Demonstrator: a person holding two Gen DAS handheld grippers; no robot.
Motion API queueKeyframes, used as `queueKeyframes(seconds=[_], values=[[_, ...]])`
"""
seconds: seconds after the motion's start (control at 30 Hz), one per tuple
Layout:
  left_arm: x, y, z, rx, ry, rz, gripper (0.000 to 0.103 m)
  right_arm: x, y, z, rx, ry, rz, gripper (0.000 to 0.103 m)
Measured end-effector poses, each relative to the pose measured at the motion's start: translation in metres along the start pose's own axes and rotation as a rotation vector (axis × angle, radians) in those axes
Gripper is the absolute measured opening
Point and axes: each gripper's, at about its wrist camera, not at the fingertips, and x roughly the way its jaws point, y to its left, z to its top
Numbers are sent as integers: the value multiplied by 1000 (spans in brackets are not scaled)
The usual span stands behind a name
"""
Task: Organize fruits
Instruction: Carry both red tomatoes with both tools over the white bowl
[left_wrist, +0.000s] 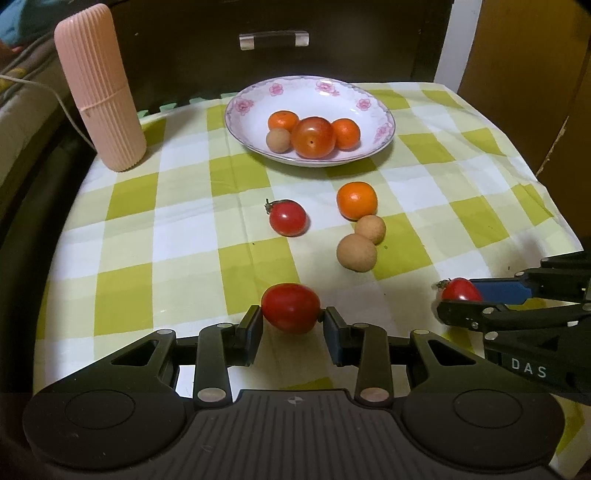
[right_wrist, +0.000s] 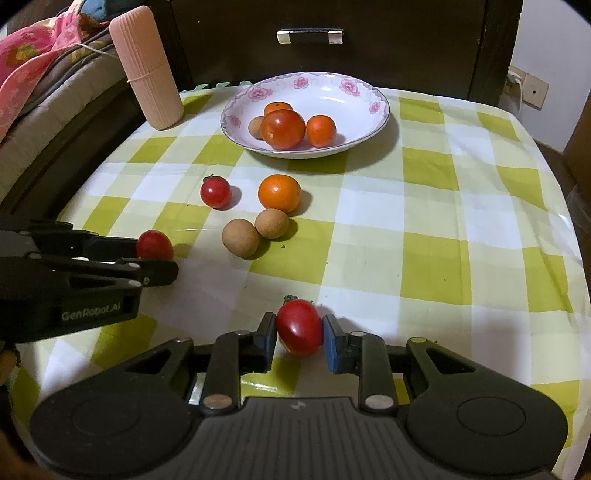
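Observation:
My left gripper (left_wrist: 291, 315) is shut on a red oval tomato (left_wrist: 290, 308), low over the green-checked cloth. My right gripper (right_wrist: 300, 328) is shut on a smaller red tomato with a stem (right_wrist: 299, 326). Each wrist view shows the other gripper too: the right one (left_wrist: 458, 295) at the right edge, the left one (right_wrist: 157, 253) at the left. The flowered white plate (left_wrist: 236, 110) at the back holds two oranges, a large tomato (left_wrist: 313, 137) and a longan. A cherry tomato (left_wrist: 287, 218), an orange (left_wrist: 356, 201) and two longans (left_wrist: 356, 253) lie loose on the cloth.
A tall pink ribbed case (left_wrist: 99, 88) stands at the back left. Behind the plate is a dark drawer front with a metal handle (left_wrist: 273, 39). The cloth drops off at the table's left and right edges. Bedding lies to the left (right_wrist: 33, 48).

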Motion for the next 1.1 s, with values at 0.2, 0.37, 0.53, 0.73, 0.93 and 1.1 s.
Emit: queueKeyframes(seconds=[0.2, 0.37, 0.53, 0.73, 0.93, 1.1], values=[[-5, -3, -3, 3, -5, -9, 44, -6, 1, -3, 7, -10, 0, 26], [-9, -5, -3, 4, -20, -6, 44, -12, 2, -3, 15, -25, -3, 26], [-15, -6, 1, 4, -40, -8, 44, -16, 4, -2, 17, -38, -3, 26], [-15, -7, 4, 6, -48, -9, 44, -18, 6, 1, 16, -49, -4, 26], [-16, -10, 9, 12, -62, -14, 44, -19, 4, 5, 24, -56, -5, 26], [-15, -11, 14, 13, -68, -16, 44, -18, 5, 9, 28, -62, -7, 26]])
